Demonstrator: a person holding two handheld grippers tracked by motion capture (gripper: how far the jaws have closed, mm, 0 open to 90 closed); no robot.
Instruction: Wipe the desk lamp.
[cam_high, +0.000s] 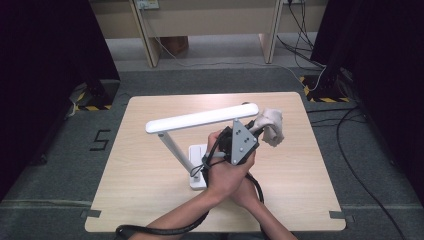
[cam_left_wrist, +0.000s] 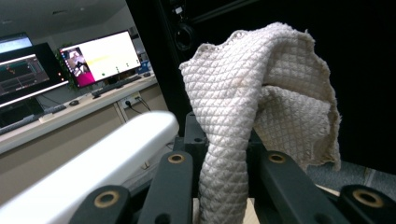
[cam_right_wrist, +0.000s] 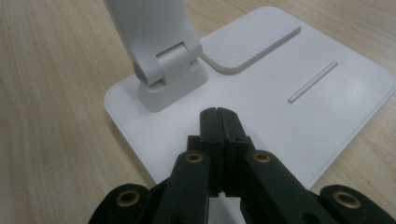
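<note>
Cloth (cam_left_wrist: 261, 93), cream and quilted, hangs clamped between the left gripper (cam_left_wrist: 224, 154) jaws at frame centre, beside the white lamp head (cam_high: 202, 118). Right gripper (cam_right_wrist: 219, 114), jaws pressed together empty, rests on the lamp base (cam_right_wrist: 280, 107), lower centre.

Two forearms enter from bottom edge, crossing near wrists. Left claw (cam_high: 255, 126) raised, pointing away, jaws clamped on cloth (cam_left_wrist: 252, 107). Right claw (cam_right_wrist: 218, 113) angled down, jaws pressed together, nothing between.
</note>
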